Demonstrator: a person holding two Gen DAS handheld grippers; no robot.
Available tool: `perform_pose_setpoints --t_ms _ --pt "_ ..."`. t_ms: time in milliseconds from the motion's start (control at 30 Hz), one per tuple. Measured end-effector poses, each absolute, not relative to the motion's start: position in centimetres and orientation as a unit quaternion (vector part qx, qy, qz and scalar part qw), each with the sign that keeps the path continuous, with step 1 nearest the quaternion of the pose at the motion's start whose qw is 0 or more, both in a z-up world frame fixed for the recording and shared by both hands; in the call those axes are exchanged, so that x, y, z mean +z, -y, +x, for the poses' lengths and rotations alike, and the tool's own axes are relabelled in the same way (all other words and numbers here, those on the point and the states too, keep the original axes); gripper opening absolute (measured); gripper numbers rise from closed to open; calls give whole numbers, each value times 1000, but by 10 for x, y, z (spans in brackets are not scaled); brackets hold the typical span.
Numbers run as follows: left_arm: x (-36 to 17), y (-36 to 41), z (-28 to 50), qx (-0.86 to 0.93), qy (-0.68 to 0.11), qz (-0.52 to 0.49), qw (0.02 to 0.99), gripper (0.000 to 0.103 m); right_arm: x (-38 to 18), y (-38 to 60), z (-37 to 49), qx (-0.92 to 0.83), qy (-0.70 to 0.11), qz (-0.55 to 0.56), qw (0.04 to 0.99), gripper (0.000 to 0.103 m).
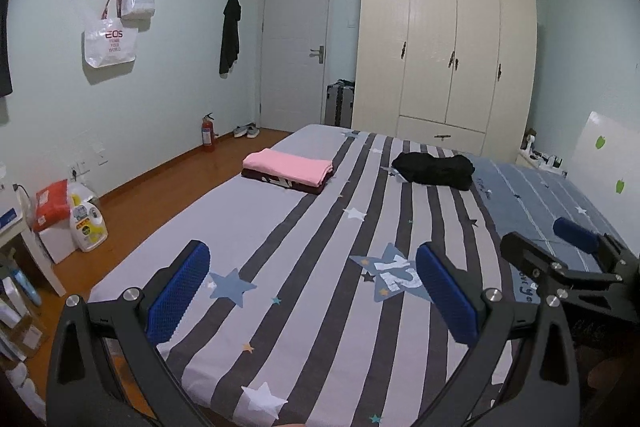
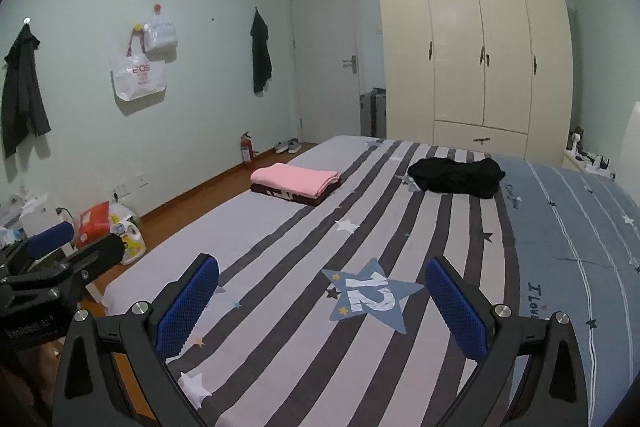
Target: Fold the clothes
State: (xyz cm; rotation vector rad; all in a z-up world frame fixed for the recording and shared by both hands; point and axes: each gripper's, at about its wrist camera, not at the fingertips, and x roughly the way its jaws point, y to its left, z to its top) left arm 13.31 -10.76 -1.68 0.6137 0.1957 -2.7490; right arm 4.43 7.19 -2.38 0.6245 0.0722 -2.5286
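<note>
Striped bed [image 1: 320, 307] with folded pink stack [image 1: 288, 171], crumpled black garment [image 1: 434, 169]; both grippers' fingers [image 1: 180, 291] apart, empty.

Bed sheet [image 1: 320, 307]: matt woven cloth w/ printed stripes & stars. Pink folded garment [image 1: 288, 169] soft matt cloth, stacked on a dark maroon one [image 1: 280, 183]; black garment [image 1: 434, 169] crumpled, matt. Left gripper [image 1: 312, 291] & right gripper [image 2: 322, 303]: matt black plastic frames, shiny metal bolt heads, blue pads (rough dimpled texture). Floor [image 1: 160, 195] glossy wood. Wardrobe [image 1: 444, 47] smooth, semi-gloss cream. Detergent jug [image 1: 88, 223] shiny plastic.
</note>
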Motion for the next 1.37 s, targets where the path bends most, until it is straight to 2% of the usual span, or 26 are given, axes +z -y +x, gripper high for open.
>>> perform_pose_setpoints --t_ms 1367 --pt "-17 101 142 -961 -63 206 175 102 -21 -73 48 -932 -18 229 282 102"
